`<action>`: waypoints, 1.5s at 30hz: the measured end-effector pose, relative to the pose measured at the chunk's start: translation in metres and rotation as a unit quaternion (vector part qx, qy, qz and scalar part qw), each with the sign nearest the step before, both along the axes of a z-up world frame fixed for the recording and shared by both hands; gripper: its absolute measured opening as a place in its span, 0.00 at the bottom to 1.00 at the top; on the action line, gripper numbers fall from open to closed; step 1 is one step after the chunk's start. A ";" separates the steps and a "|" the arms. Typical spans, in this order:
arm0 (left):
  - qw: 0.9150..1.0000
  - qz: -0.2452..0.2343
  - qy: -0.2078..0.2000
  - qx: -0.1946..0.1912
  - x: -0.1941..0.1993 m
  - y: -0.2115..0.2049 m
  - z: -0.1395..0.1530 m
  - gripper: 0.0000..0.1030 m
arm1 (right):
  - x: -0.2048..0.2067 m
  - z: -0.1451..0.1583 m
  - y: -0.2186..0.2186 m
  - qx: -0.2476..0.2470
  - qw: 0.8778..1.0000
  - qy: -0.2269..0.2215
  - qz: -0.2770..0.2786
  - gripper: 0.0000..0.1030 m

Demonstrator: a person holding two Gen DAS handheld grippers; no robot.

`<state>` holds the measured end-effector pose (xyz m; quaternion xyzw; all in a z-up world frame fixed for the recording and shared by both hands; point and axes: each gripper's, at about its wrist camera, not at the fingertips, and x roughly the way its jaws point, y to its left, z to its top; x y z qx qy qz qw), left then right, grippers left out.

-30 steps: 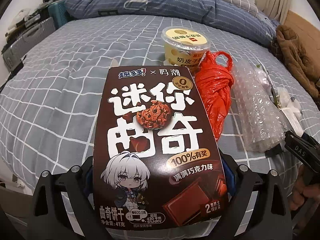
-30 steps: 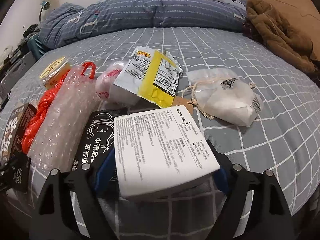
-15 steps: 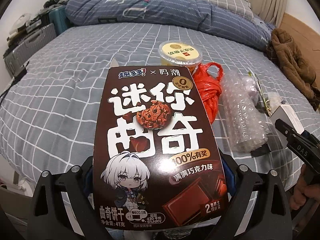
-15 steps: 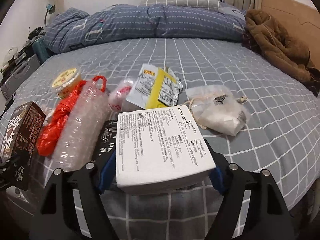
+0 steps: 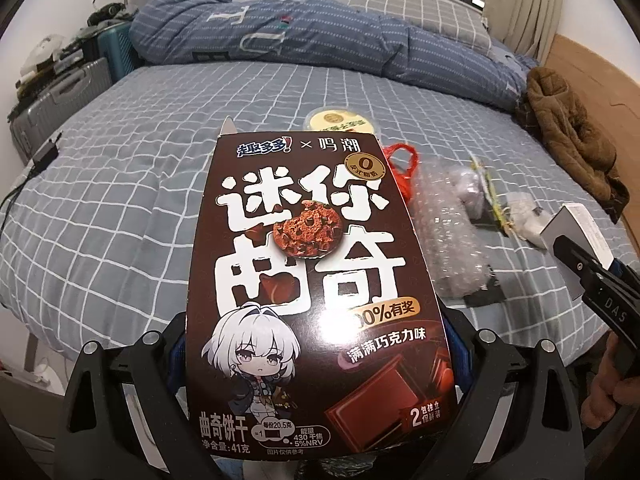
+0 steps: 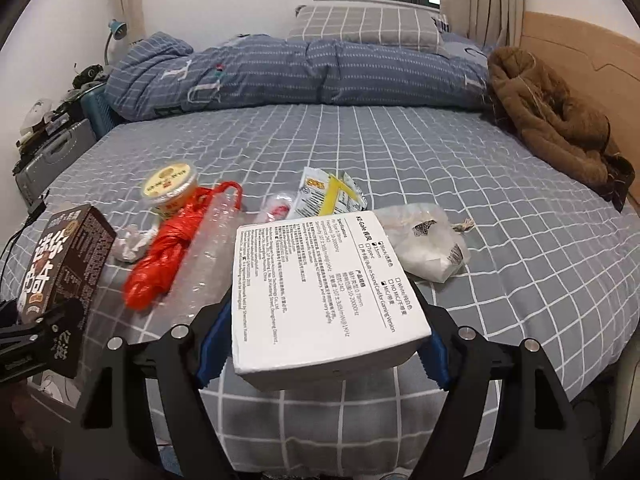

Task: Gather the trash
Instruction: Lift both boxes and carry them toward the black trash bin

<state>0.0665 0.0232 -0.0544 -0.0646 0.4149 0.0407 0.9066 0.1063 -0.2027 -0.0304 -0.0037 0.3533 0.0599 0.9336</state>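
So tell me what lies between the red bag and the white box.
A roll of bubble wrap lies between the red bag and the white box, seen in the right wrist view.

Grey checked bed (image 6: 400,152), red bag (image 6: 160,264), bubble wrap (image 6: 208,256), brown coat (image 6: 552,120)

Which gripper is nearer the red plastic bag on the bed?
Left. The left gripper, holding the brown cookie box, is just beside the red plastic bag; the right gripper, clamping the white box, sits beyond the bubble wrap.
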 end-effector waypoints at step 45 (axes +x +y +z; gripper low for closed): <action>1.000 -0.010 -0.007 -0.008 -0.114 -0.009 0.007 0.89 | -0.143 0.015 0.016 0.011 0.999 -0.005 0.033 0.71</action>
